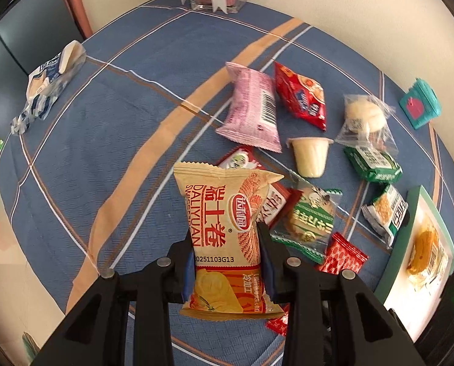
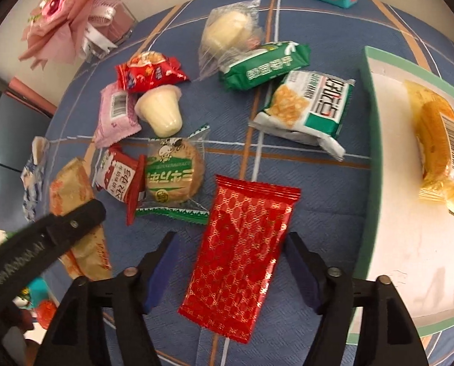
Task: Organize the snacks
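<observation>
Over tablecloth [image 1: 105,128], left hand-held gripper [image 1: 227,244] clamps swiss-roll pkt [image 1: 221,228]; right hand-held gripper [image 2: 230,262] open astride red pkt [image 2: 242,253].

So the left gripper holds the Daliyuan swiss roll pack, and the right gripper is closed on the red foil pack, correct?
Not quite. In the right wrist view the right gripper stands open around the red foil pack, pads clear of it. The left gripper does hold the Daliyuan pack.

At lower centre of the frame the right gripper [image 2: 231,270] stands open around a red foil packet [image 2: 242,256] lying on the blue tablecloth [image 2: 324,189].
</observation>
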`<state>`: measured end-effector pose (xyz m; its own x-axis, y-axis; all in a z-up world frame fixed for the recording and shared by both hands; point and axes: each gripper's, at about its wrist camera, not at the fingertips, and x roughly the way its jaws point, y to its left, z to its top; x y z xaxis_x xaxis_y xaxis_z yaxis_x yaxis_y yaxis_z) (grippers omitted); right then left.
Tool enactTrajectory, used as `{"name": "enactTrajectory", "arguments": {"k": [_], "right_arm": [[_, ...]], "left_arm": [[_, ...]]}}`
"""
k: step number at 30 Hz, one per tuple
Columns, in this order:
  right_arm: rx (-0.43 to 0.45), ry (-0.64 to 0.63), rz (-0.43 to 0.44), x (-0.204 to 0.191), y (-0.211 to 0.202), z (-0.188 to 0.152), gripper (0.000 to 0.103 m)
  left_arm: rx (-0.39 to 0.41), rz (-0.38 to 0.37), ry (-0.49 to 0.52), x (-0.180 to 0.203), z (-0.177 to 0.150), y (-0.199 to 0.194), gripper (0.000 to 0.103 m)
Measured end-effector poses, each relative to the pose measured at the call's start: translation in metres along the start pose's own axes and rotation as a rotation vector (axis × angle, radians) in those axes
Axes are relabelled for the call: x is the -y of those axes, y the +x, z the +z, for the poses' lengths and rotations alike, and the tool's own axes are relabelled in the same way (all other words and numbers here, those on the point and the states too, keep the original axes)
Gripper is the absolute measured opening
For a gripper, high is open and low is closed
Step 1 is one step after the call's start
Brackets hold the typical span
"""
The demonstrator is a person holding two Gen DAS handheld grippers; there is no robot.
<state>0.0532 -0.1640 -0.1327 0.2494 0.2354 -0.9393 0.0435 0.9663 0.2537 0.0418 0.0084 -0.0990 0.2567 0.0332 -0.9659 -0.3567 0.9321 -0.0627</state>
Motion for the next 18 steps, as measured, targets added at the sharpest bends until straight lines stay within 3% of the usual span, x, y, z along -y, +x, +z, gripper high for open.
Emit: {"name": "enactTrajectory", "arguments": {"k": [13, 18], "right_arm": [[-0.018, -0.157, -0.177, -0.029, 0.018, -0.010, 0.084], [-0.038, -0.134, -0.200, -0.018, 0.017, -0.017, 0.084]], "left_arm": [[-0.020, -0.003, -0.016, -0.005, 0.001, 0.010, 0.037], [-0.043, -0.012, -0.009, -0.003, 0.001, 0.016, 0.037]]}}
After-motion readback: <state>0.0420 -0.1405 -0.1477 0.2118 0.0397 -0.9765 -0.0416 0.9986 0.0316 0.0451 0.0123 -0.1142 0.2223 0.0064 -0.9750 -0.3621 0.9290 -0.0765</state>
